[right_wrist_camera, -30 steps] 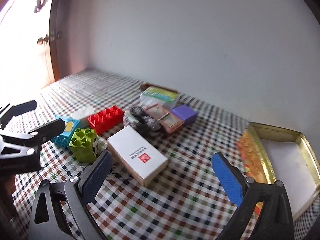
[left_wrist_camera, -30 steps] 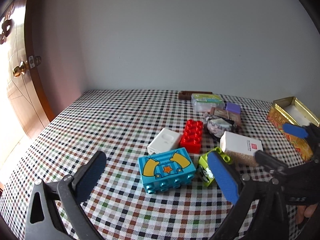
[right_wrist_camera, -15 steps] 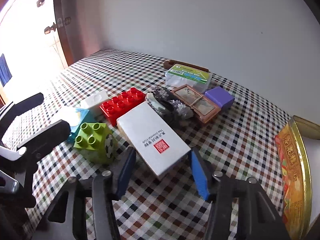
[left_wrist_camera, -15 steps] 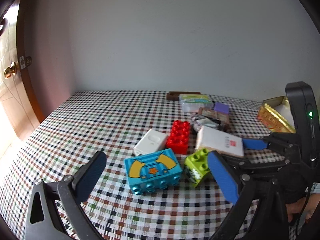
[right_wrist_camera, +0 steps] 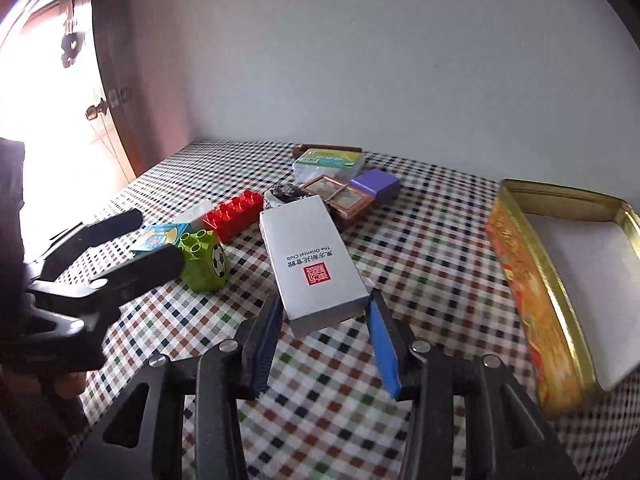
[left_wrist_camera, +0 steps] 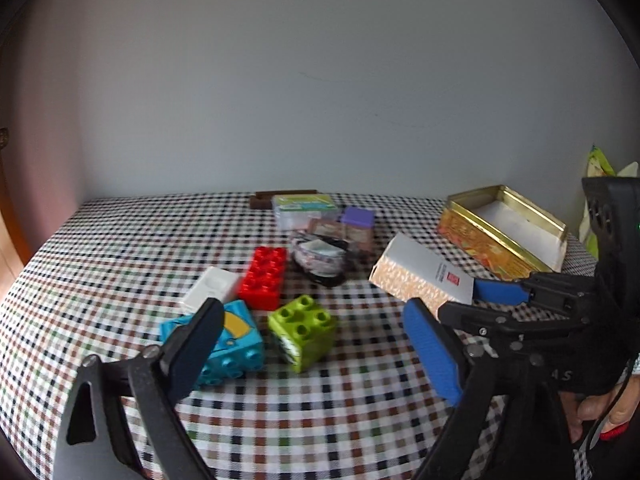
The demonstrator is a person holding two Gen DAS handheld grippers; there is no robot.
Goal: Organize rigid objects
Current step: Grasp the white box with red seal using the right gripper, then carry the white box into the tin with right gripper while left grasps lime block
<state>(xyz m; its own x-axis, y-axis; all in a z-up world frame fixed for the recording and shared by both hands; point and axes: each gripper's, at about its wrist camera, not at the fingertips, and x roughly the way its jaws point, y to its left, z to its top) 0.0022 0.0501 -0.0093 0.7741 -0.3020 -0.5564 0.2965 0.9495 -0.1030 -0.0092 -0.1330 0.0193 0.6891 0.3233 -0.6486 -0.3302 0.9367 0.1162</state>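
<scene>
Since a second ago the right tool (right_wrist_camera: 324, 340) has swung in on the white box (right_wrist_camera: 312, 256) and its jaws, which were spread wide, are now closing around the box's near end, blue pads hugging both sides. Looks like the near end is already coming up off the checkered surface (right_wrist_camera: 420, 240), though it's hard to be sure how firm the pinch is. The box's long axis is running away from the right camera, near end between the pads, far end pointing at the red brick (right_wrist_camera: 234, 212) and the pile of small stuff behind it. Printed face is up, red stamp toward the tool.

From the left camera the same box (left_wrist_camera: 420, 276) is sitting tilted, just in front of the open gold tin (left_wrist_camera: 500, 232), with the right tool's blue pad touching its corner.

Meanwhile the left tool (left_wrist_camera: 316, 344) is still fairly spread but narrowing a bit, nothing between its pads, hovering over the green block (left_wrist_camera: 302, 330) and the blue block (left_wrist_camera: 236, 344). Those two are lying close together, near the red brick.
</scene>
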